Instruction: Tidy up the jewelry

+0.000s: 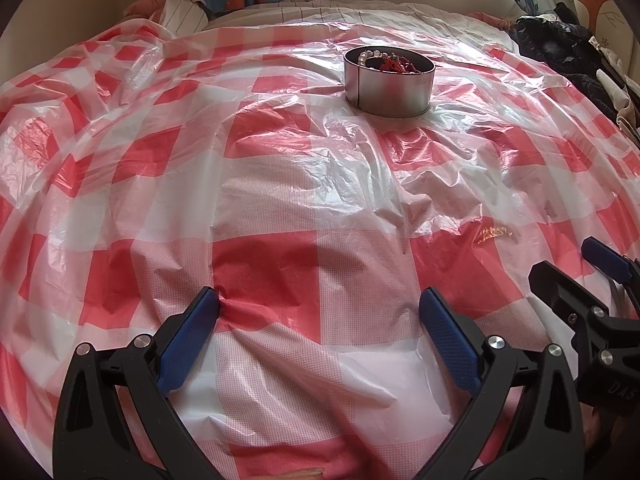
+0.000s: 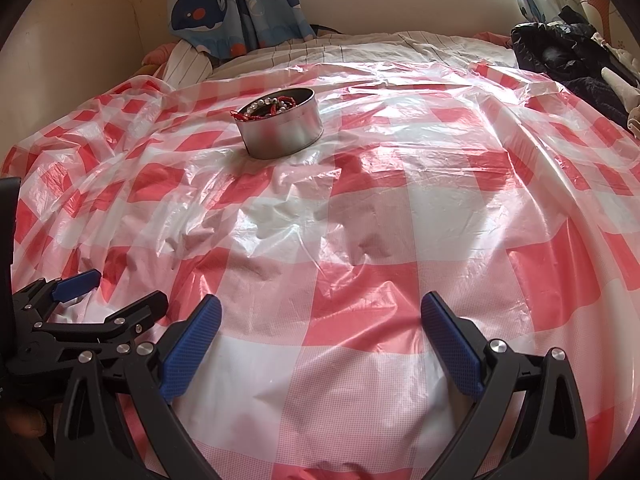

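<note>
A round silver tin (image 1: 389,86) stands on the red-and-white checked plastic sheet (image 1: 272,216), far ahead of both grippers; it also shows in the right wrist view (image 2: 282,130). It holds a pearl bead string (image 1: 366,57) and red jewelry (image 1: 394,65). A small gold chain (image 1: 494,234) lies on the sheet in front of the right gripper's fingers (image 1: 606,258). My left gripper (image 1: 320,320) is open and empty, low over the sheet. My right gripper (image 2: 320,328) is open and empty, beside the left one (image 2: 76,284).
The sheet covers a bed with striped bedding (image 2: 360,46) at the far end. Dark clothes (image 2: 560,52) lie piled at the far right. Whale-print curtains (image 2: 208,4) hang at the back wall.
</note>
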The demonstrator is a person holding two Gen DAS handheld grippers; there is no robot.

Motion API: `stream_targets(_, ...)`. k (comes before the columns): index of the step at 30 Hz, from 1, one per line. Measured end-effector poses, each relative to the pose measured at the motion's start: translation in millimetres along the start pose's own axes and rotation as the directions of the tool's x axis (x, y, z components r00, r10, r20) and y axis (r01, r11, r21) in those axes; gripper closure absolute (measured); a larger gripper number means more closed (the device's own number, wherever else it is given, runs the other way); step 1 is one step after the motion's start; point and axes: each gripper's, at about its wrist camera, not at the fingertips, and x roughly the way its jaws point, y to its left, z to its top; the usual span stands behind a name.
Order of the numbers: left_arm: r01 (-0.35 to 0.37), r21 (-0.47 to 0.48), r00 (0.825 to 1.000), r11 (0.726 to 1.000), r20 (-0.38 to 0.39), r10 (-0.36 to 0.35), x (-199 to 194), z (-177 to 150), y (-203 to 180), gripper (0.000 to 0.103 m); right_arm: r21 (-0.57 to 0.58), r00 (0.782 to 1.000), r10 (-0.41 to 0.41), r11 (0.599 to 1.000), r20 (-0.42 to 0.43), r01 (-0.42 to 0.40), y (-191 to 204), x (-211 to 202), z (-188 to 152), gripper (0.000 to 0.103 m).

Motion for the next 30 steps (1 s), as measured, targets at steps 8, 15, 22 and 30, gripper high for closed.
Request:
stream_targets(8,0.000,0.000,1.000,1.000,0.000,0.000,-0.1,0.0,-0.2,0.007,0.000,1.000,0.000,1.000,0.000,0.000,0.1,0.1,0.1,0.007)
stream_targets(15,0.008,-0.006,1.000,1.000,0.014,-0.008,-0.3,-1.5,1.5,0.007,-0.001,1.000,-0.003,1.000,-0.002,0.003,1.0,1.1,0.2,0.007)
stream_targets(22,0.013,-0.009,1.000,1.000,0.016,-0.013,-1.5,-2.6,2.4,0.007,-0.005,1.000,-0.009,1.000,-0.006,0.009,2.1,2.8,0.3,0.007)
stream_targets(30,0.003,-0.002,1.000,1.000,0.008,-0.003,-0.3,-2.0,1.1,0.007,-0.005,1.000,-0.008,1.000,-0.006,0.008,2.2,2.8,0.3,0.007)
